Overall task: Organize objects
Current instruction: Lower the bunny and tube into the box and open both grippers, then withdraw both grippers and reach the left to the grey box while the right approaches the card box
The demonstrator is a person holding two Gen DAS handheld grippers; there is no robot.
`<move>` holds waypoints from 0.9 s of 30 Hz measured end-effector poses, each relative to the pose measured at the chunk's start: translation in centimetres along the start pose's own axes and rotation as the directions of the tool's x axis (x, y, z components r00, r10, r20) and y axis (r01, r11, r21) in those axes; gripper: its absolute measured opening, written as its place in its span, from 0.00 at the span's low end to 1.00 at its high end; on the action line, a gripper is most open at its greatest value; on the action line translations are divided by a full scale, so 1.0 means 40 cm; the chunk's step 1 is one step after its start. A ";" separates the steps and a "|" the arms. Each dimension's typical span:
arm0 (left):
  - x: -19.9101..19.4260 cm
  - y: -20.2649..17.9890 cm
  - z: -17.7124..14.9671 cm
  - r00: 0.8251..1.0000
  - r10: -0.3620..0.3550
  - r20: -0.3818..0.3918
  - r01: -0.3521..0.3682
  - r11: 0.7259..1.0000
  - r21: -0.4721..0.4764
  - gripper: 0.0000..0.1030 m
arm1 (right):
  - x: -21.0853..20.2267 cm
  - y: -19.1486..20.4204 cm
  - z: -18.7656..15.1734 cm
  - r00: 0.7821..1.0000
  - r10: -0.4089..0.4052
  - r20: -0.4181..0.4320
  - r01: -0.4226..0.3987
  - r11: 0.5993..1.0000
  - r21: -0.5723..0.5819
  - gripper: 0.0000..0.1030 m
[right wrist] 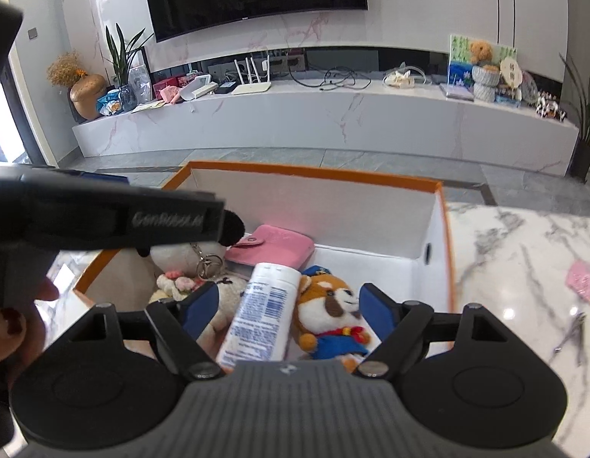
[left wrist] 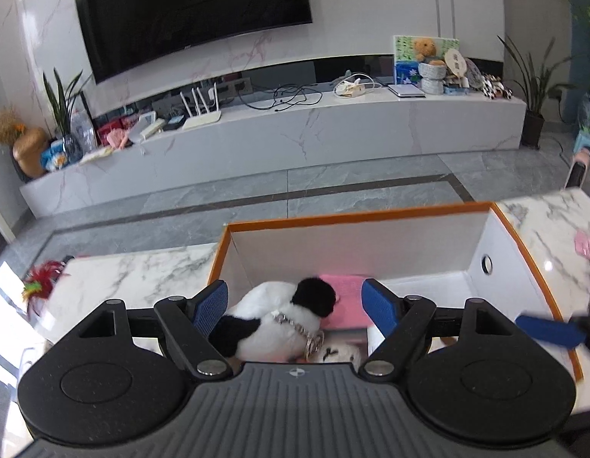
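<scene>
An orange-rimmed white box (left wrist: 352, 219) (right wrist: 314, 173) stands on the marble table. My left gripper (left wrist: 295, 305) hovers open over a black-and-white panda plush (left wrist: 279, 320) with a chain, lying beside a pink wallet (left wrist: 344, 301). Its right pad stands clear of the panda. My right gripper (right wrist: 289, 309) is open above a white bottle (right wrist: 264, 305), which lies loose next to a red-panda plush (right wrist: 329, 313). The wallet (right wrist: 275, 244) lies further back in the box. The left tool's black housing (right wrist: 104, 221) hides part of the panda.
Small pale plushes (right wrist: 176, 282) fill the box's near left corner. On the marble table (right wrist: 524, 248) to the right lie a pink item (right wrist: 583, 278) and metal clippers (right wrist: 569, 332). A red feather toy (left wrist: 42, 278) sits at the left. A hand (right wrist: 12, 328) holds the left tool.
</scene>
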State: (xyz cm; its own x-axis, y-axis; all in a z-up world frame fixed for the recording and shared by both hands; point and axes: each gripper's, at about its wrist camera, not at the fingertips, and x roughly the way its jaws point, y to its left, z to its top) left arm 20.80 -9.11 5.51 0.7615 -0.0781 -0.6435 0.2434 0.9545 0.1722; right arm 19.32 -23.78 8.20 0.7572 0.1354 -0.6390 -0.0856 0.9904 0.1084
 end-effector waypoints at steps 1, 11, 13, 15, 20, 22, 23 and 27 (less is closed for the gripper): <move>-0.011 -0.007 -0.008 1.000 0.003 0.000 -0.003 1.000 0.018 0.89 | -0.014 -0.003 -0.003 1.000 -0.007 0.002 0.007 1.000 -0.007 0.81; -0.118 -0.036 -0.093 1.000 0.007 -0.005 -0.007 0.997 0.073 0.89 | -0.139 -0.020 -0.052 0.999 -0.033 0.010 0.034 0.996 -0.082 0.83; -0.146 -0.040 -0.104 1.000 0.010 0.010 -0.011 0.997 0.075 0.89 | -0.168 -0.021 -0.068 1.000 -0.028 0.009 0.028 0.995 -0.099 0.83; -0.176 -0.044 -0.127 1.000 0.014 0.028 -0.016 0.997 0.076 0.89 | -0.195 -0.023 -0.083 0.999 -0.042 0.012 0.044 0.991 -0.127 0.84; -0.205 -0.063 -0.204 1.000 -0.008 -0.001 0.008 0.998 0.069 0.89 | -0.251 -0.033 -0.141 0.999 -0.054 0.007 0.054 0.986 -0.161 0.88; -0.208 -0.073 -0.221 1.000 -0.021 -0.017 0.023 0.997 0.074 0.89 | -0.261 -0.041 -0.175 0.999 -0.053 -0.011 0.050 0.986 -0.156 0.88; -0.206 -0.081 -0.228 0.999 -0.027 -0.025 0.029 0.996 0.081 0.89 | -0.263 -0.045 -0.193 0.998 -0.053 -0.024 0.049 0.987 -0.156 0.88; -0.197 -0.116 -0.252 0.997 -0.059 -0.047 0.064 0.993 0.101 0.89 | -0.261 -0.057 -0.254 0.994 -0.071 -0.080 0.055 0.981 -0.188 0.88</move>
State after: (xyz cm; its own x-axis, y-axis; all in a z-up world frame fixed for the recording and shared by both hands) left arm 7.61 -10.01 2.27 0.7169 -0.1211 -0.6866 0.3510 0.9136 0.2053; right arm 5.05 -27.18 6.89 0.7069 0.0664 -0.7042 -0.1639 0.9839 -0.0718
